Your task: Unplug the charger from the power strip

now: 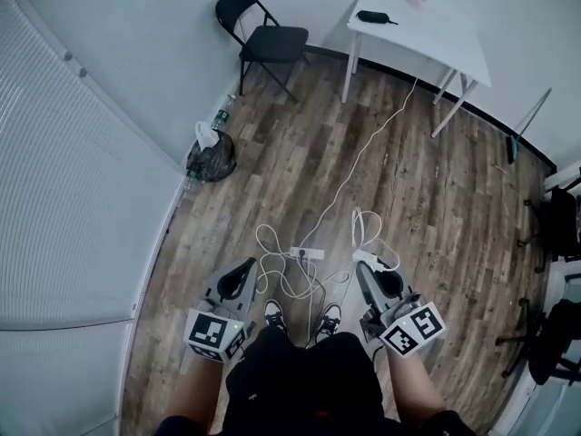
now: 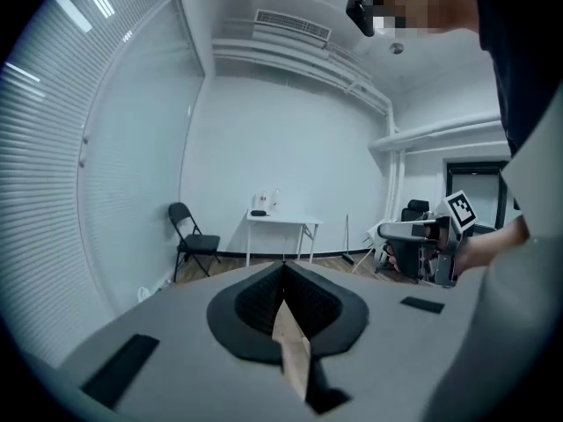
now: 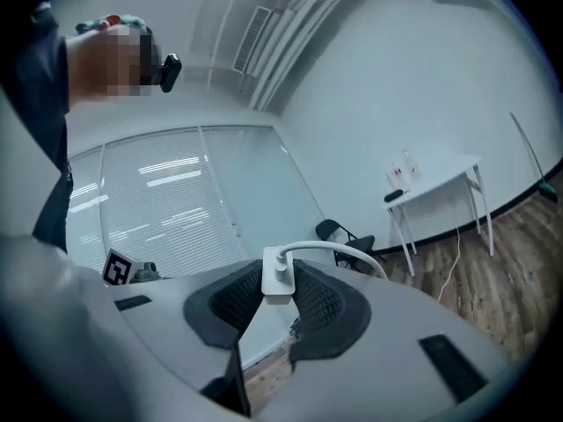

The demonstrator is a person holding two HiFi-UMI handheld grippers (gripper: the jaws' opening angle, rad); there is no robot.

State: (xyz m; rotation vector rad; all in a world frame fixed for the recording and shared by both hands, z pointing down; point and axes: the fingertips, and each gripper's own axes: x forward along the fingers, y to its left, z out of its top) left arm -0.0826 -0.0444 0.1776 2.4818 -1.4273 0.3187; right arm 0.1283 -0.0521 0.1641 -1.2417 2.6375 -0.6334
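Note:
The white power strip (image 1: 307,253) lies on the wooden floor just ahead of the person's shoes, amid loops of white cable (image 1: 272,266). My right gripper (image 1: 363,269) is held up at waist height and is shut on the white charger (image 3: 278,281). The charger's cable (image 3: 339,249) arcs off to the right from its top. In the head view the charger (image 1: 367,257) shows at the right jaw tips, apart from the strip, with its cable hanging toward the floor. My left gripper (image 1: 245,269) is raised level with the right one. Its jaws (image 2: 283,267) meet with nothing between them.
A white table (image 1: 454,48) with bottles and a dark case stands at the far wall, and a thin cable runs from it to the strip. A black folding chair (image 1: 263,39) stands at the back left. A dark bag (image 1: 211,159) lies by the left wall, and office chairs (image 1: 556,221) stand at the right.

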